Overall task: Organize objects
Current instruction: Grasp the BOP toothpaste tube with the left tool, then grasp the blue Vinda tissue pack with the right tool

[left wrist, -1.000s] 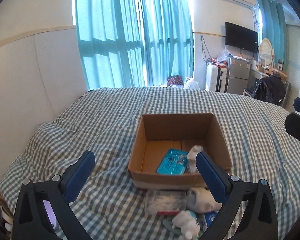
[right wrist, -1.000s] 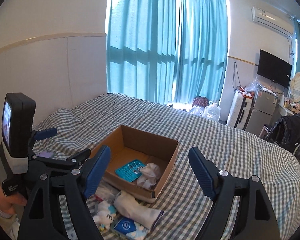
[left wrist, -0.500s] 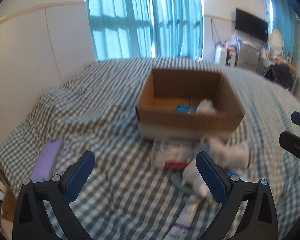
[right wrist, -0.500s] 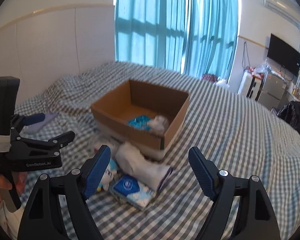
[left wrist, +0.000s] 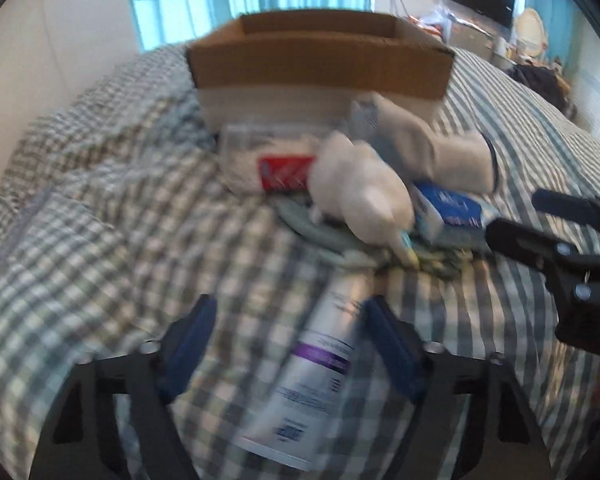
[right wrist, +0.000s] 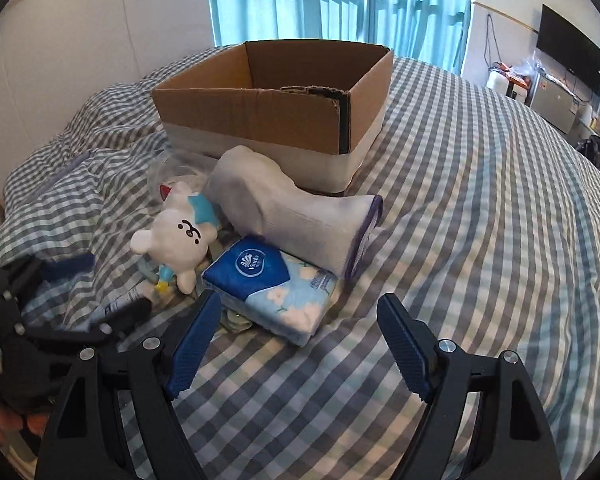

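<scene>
Checked bed (right wrist: 480,184); cardboard box (right wrist: 268,120), contents hidden from view.

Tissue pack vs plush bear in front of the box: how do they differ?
The tissue pack is flat, rectangular, blue with a flower print; the plush bear is rounded and white with a teal patch. The pack lies nearer the right gripper; the bear sits further left. Both rest on the checked bedcover, outside the cardboard box.

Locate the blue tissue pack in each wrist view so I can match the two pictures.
Left wrist: tissue pack sits right of centre, blurred, beside the white plush toy.
Right wrist: tissue pack lies low centre, just ahead of the gripper's fingers.
Shared landmark: the cardboard box behind the pile.
</scene>
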`<state>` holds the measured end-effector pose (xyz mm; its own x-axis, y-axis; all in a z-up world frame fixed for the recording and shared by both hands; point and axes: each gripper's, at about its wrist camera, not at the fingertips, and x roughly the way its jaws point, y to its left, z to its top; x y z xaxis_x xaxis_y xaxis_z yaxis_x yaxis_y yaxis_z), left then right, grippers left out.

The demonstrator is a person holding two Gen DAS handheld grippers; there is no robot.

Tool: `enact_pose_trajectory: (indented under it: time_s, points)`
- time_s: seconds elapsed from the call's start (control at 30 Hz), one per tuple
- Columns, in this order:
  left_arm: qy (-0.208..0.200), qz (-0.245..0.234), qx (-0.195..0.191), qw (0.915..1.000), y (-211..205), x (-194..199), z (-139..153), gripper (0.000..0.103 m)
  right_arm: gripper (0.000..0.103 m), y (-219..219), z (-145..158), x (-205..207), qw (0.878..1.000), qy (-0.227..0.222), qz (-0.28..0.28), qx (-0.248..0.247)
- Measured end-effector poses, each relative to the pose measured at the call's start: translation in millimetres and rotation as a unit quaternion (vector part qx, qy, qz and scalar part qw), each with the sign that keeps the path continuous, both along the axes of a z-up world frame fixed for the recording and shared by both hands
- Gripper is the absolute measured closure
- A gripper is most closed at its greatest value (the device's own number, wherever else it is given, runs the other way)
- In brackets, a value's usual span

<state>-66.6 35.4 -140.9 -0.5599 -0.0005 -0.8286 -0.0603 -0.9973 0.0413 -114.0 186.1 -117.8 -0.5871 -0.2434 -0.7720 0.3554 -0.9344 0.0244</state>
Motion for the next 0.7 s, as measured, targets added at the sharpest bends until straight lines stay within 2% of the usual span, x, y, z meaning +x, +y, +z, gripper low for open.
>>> enact_pose_trajectory:
  time_s: [0.07,0.1,0.17,0.23,0.4,0.57,0.7]
  points:
    - [-0.006,-0.016,0.003,0.9998,5,2,-6,0.054,0.023,0,-1,1,1.000,-0.001,-0.005,-0.006]
    - [-0.004,-0.024,0.003,0.9997,7,3,-7,0.057,0.023,-1,-3,2,1.000,-0.004,-0.007,-0.013]
    - [-0.002,-0.033,0.002,0.9994,11,6,-5,0.073,0.023,-3,-4,3,1.000,-0.005,-0.011,-0.020]
    - [-0.001,-0.036,0.009,0.9993,9,7,-1,0.078,0.023,-5,-6,3,1.000,-0.007,-0.020,-0.024]
    - [0.018,-0.019,0.020,0.9995,-6,7,13,0.078,0.020,-13,-7,-1,0.998,-0.017,-0.043,-0.036]
    - [0.050,0.006,0.011,0.9986,-24,0,33,0.078,0.018,-23,-9,-5,0.997,-0.020,-0.058,-0.041]
    - [0.052,0.021,0.015,0.9983,-36,-9,35,0.078,0.018,-35,-15,-12,0.996,-0.023,-0.076,-0.038]
